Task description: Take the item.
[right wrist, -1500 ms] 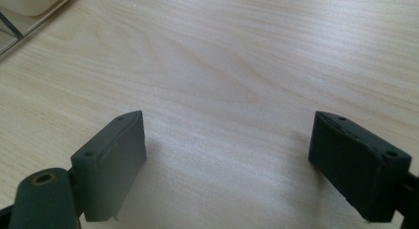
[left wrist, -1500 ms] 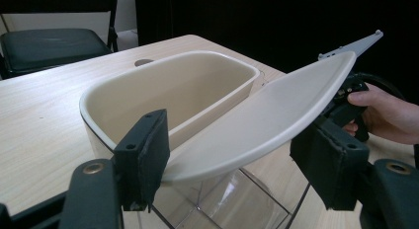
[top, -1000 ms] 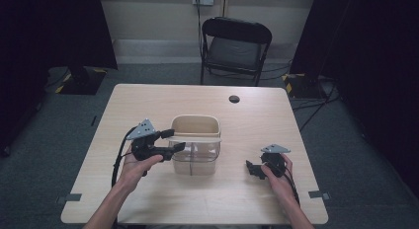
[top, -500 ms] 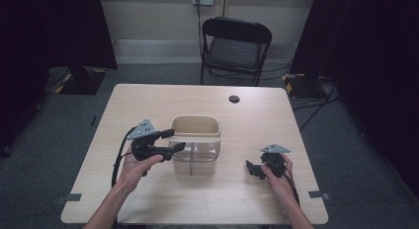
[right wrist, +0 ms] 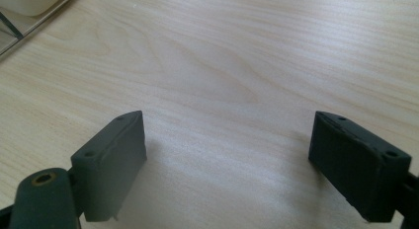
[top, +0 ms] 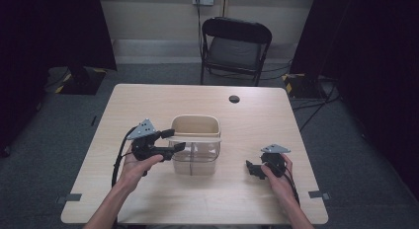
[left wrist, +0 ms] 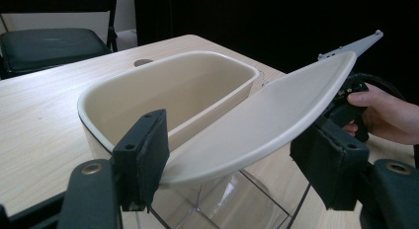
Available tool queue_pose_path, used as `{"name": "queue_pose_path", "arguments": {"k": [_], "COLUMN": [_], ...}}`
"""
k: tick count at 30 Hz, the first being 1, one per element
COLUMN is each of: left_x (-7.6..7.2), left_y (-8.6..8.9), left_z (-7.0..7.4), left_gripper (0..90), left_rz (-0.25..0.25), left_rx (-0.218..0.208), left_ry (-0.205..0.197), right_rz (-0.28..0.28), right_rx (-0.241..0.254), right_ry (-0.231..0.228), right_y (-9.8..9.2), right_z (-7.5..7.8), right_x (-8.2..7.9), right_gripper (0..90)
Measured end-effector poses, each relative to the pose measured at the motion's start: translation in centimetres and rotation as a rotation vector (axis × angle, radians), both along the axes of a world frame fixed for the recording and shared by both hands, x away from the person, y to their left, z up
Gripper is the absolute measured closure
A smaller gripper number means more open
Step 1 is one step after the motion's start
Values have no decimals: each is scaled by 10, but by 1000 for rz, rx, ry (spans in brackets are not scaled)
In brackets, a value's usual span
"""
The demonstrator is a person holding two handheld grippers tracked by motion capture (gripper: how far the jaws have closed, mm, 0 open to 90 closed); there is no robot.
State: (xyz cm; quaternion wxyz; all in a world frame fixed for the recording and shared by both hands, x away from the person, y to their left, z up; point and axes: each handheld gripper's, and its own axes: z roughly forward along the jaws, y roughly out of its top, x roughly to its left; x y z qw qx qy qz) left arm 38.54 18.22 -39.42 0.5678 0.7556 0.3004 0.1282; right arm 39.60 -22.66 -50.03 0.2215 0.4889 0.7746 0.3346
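High view: the bin (top: 195, 140) stands mid-table (top: 163, 100), unmoved since a second ago. My left tongs (top: 173, 140) pinch its tilted swing lid (left wrist: 267, 120) at the left rim, as before. My right tongs (top: 253, 170) rest wide and empty on pale wood. A dark disc (top: 234, 98) lies beyond, with a black chair (top: 236, 46) behind it.

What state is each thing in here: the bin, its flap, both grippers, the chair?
Bin: upright on the table, cream top part open, nothing seen inside.
Flap: tilted up off the opening, between the left gripper's jaws.
Left gripper: shut on the flap's edges.
Right gripper: open, nothing between its jaws, low over the table.
Chair: unfolded, seat empty.
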Motion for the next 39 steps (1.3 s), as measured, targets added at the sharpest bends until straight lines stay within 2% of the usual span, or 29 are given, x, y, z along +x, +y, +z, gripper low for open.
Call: {"name": "queue_pose_path", "arguments": {"k": [39], "left_x": [0], "left_y": [-2], "left_z": [0], "left_gripper": [308], "left_rz": [1], "left_rx": [-4], "left_ry": [1], "right_rz": [0], "right_rx": [0], "right_ry": [0], "right_y": [0], "right_z": [0], "right_x": [0], "right_gripper": [139]}}
